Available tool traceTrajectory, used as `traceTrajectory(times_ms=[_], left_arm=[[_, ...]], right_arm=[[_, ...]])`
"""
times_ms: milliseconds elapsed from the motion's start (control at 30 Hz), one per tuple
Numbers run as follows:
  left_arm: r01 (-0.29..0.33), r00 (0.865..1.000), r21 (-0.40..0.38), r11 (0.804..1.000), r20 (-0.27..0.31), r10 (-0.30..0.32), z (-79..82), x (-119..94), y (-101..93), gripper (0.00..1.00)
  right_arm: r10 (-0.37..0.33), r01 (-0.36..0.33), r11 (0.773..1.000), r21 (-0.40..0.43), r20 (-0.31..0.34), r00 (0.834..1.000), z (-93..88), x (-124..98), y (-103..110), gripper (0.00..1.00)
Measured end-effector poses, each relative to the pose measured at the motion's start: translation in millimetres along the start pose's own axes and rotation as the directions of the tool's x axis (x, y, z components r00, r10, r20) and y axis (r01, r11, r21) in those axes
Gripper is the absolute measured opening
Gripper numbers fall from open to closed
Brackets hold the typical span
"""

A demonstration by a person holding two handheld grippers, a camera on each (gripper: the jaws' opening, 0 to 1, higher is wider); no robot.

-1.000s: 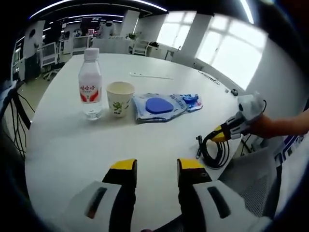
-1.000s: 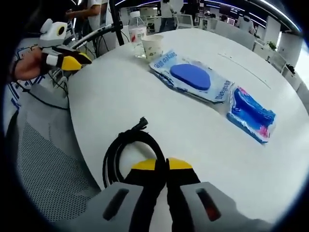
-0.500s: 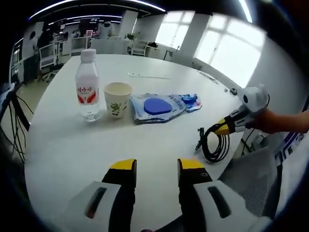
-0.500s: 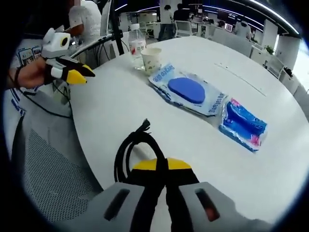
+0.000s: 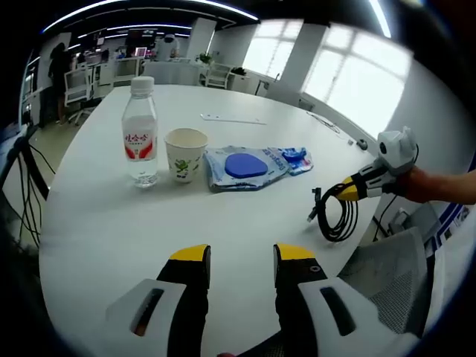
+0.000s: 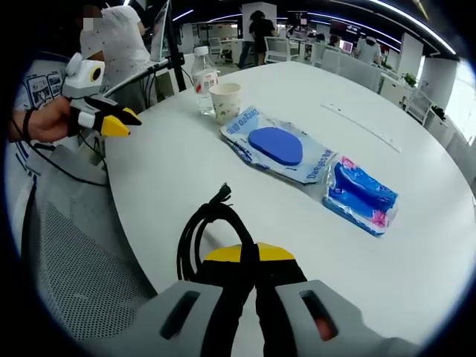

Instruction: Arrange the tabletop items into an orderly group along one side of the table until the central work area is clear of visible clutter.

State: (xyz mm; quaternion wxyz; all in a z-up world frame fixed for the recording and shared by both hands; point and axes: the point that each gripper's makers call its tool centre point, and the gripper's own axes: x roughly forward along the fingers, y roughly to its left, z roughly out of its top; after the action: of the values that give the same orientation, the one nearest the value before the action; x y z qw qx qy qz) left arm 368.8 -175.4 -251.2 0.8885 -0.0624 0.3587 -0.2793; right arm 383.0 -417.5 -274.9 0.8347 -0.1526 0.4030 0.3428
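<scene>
Cable coil (image 6: 201,230) clamped in right hand-held gripper (image 6: 249,256), lifted over counter (image 6: 186,156) edge; left hand-held gripper (image 5: 238,256) held parted, empty, facing bottle (image 5: 140,130) and cup (image 5: 184,152).

We see a smooth white table (image 5: 111,216) with a faint sheen, catching window light on its far side. On it stands a clear, glossy plastic water bottle (image 5: 140,132) with a white cap and printed label. Beside it the paper cup (image 5: 184,154) looks matt. The 2 flat packets are shiny, crinkled plastic film: the larger packet (image 6: 277,148) and the small blue packet (image 6: 360,195). The coiled black cable (image 6: 204,230) looks rubbery with a dull gloss. Both grippers look like hard plastic, white bodies with yellow tips: the left gripper (image 5: 239,260) and right gripper (image 6: 248,254).
</scene>
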Motion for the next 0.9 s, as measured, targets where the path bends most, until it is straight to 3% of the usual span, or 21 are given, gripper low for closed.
traceTrajectory(times_ms=[900], left_arm=[[-0.052,0.998,-0.040,0.998,0.025,0.053,-3.2,-14.6,7.4,0.32]], right_arm=[[-0.011,0.012,1.000,-0.027,0.009,1.000,23.8,8.8,-33.0,0.01]])
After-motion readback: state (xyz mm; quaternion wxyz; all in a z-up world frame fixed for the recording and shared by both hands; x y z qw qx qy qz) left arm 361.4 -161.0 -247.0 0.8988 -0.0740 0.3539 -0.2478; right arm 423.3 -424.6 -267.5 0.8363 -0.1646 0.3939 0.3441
